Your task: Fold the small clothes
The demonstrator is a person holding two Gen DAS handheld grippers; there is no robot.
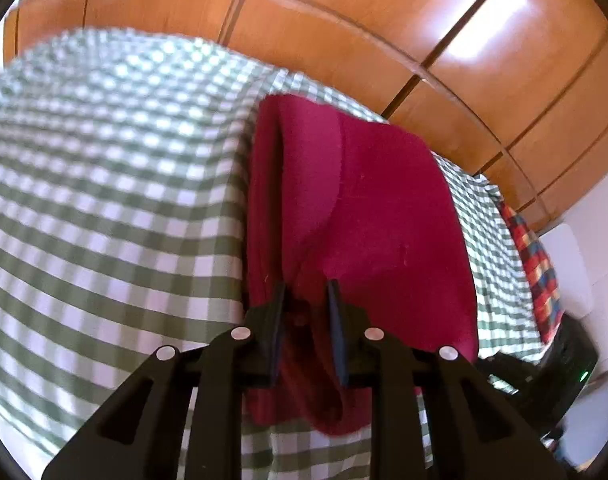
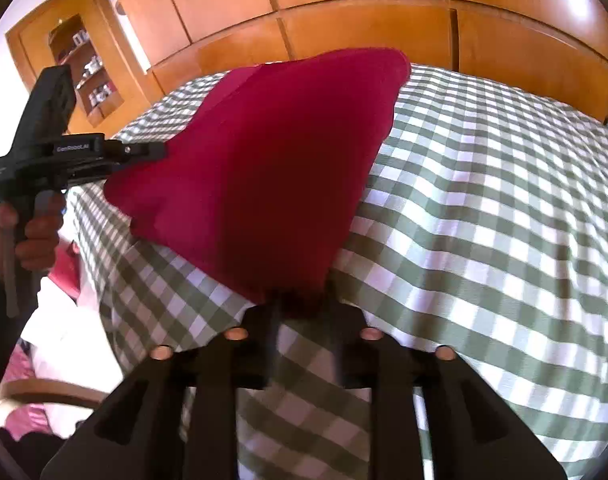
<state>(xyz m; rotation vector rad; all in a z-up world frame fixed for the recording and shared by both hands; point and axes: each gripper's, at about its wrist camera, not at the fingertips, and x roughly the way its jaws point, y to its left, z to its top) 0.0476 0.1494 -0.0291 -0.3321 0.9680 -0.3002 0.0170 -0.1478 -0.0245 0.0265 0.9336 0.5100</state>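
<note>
A crimson garment point(image 2: 264, 168) hangs stretched over a green-and-white checked bedspread point(image 2: 484, 200), with two handheld tongs gripping its corners. The left gripper point(image 1: 308, 300) pinches bunched cloth between its narrowed jaws. In the right wrist view, the right gripper point(image 2: 300, 304) meets the lower corner at 6 o'clock; its jaws are blurred, so a firm pinch cannot be confirmed. There the left tool, held by a person's hand point(image 2: 32, 236), grips the corner at 9 o'clock. A clean fold likely needs both corners kept level and taut, then laid down together onto the open bedspread at 3 o'clock. Wooden wardrobe doors point(image 2: 364, 12) stand behind; a multicoloured checked cloth point(image 1: 536, 264) lies at the bed's edge, well apart and no obstacle.
</note>
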